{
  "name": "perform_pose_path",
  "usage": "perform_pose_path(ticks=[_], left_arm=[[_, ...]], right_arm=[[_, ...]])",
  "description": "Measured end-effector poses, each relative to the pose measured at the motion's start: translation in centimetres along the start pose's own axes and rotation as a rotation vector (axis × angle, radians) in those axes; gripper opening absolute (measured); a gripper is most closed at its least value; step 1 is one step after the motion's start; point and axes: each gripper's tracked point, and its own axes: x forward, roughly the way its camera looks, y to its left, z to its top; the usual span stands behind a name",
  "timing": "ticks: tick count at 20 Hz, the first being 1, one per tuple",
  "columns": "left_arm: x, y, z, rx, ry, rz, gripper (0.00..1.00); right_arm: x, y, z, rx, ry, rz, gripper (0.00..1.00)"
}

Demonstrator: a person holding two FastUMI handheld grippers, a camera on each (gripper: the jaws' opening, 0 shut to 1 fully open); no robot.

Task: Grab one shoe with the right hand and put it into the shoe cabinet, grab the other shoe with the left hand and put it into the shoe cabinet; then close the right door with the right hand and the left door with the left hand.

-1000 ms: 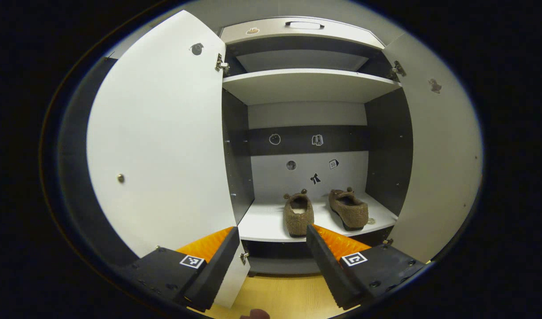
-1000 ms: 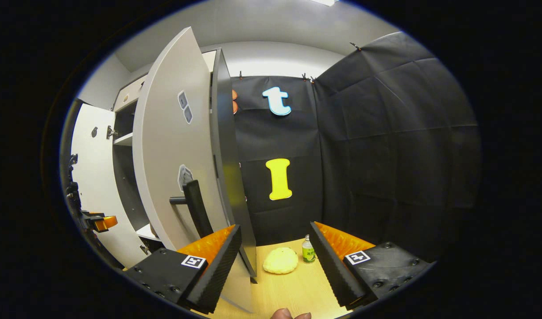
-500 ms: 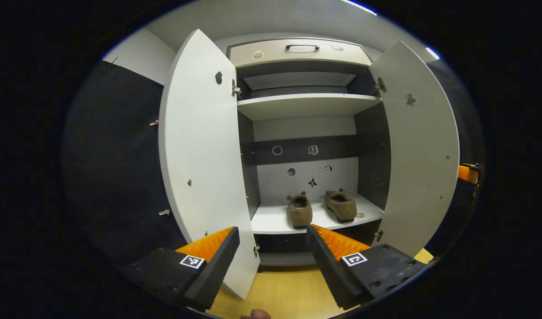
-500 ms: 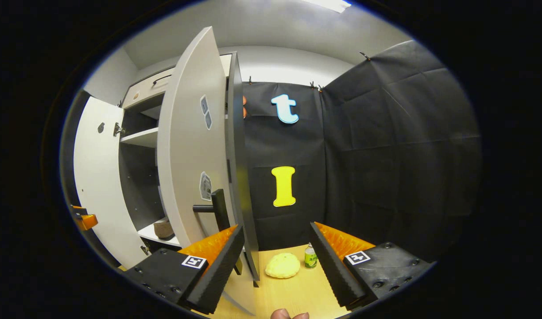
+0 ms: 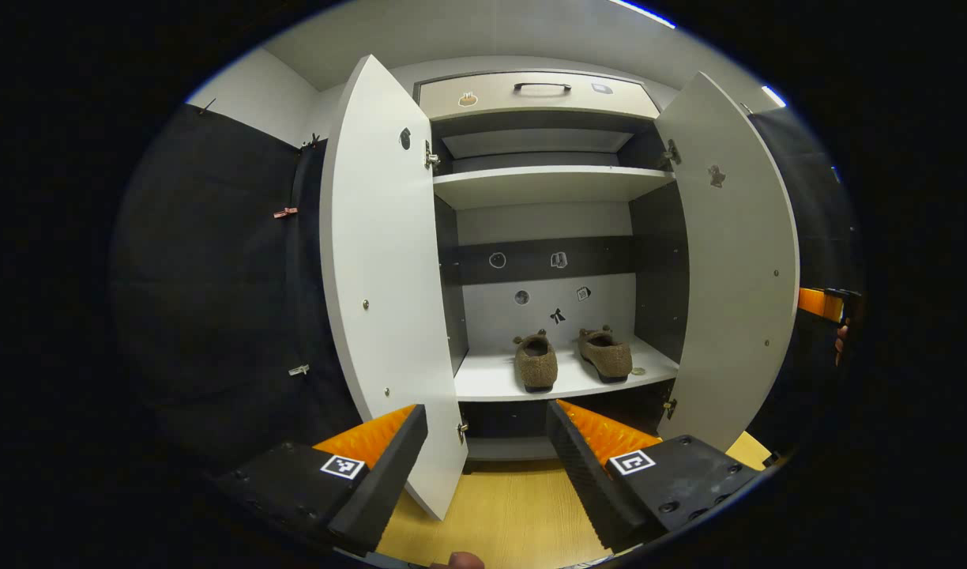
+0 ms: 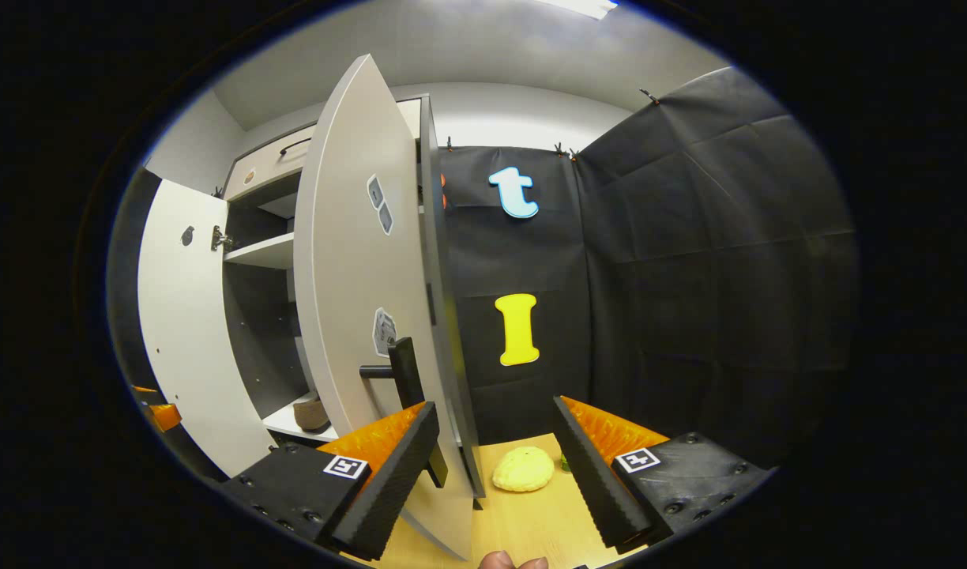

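Two brown fuzzy slippers (image 5: pixel 536 362) (image 5: pixel 605 355) sit side by side on the white cabinet's lower shelf (image 5: pixel 491 381), long axes front-to-back, heels toward the camera. Both white doors (image 5: pixel 389 300) (image 5: pixel 736 261) open. Left gripper (image 5: pixel 487 466) and right gripper (image 6: pixel 491 466) — jaws spread, empty.

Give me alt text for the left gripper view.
Both shoes sit side by side on the shoe cabinet's lower shelf, both doors wide open. The left gripper hangs in front, jaws open and empty.
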Motion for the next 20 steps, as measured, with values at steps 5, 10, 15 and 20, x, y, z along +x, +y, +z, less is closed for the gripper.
perform_pose_path(ticks=[5,10,15,20], left_arm=[[0.2,0.5,0.2,-0.008,-0.004,0.003,0.96],[0.2,1.7,-0.5,-0.009,0.012,0.019,0.96],[0.3,3.0,-1.0,-0.02,0.02,0.034,0.96],[0.3,4.2,-1.3,-0.035,0.025,0.049,0.96]], right_arm=[[0.2,3.8,-0.8,0.021,0.023,0.081,0.98],[1.0,8.3,-1.7,0.038,0.05,0.166,0.98],[2.9,12.7,-1.6,0.013,0.032,0.218,0.98],[4.6,16.5,-2.1,-0.001,0.029,0.265,0.98]])
